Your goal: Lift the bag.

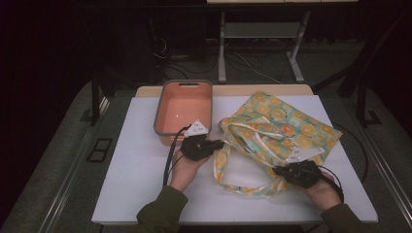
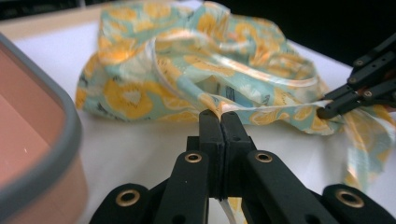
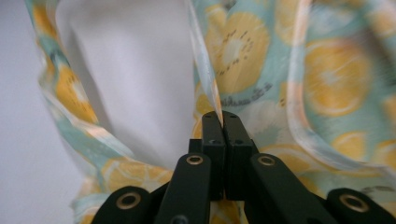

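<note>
A cloth tote bag [image 1: 284, 126] with a yellow lemon print on pale green lies on the white table top, its mouth toward me. My left gripper [image 1: 221, 144] is shut on the bag's rim at its left side; in the left gripper view the jaws [image 2: 220, 116] pinch the fabric edge of the bag [image 2: 196, 56]. My right gripper [image 1: 277, 170] is shut on the rim at the near right. In the right gripper view its jaws [image 3: 220, 116] clamp a thin edge of the bag [image 3: 327, 70]. The right gripper [image 2: 327, 109] also shows in the left gripper view.
An orange bin with a grey rim [image 1: 183, 83] stands behind my left hand; its rim [image 2: 51, 140] is close on the left in the left gripper view. The white board [image 1: 136, 170] has bare room at its near left. Desk legs and cables lie beyond the table.
</note>
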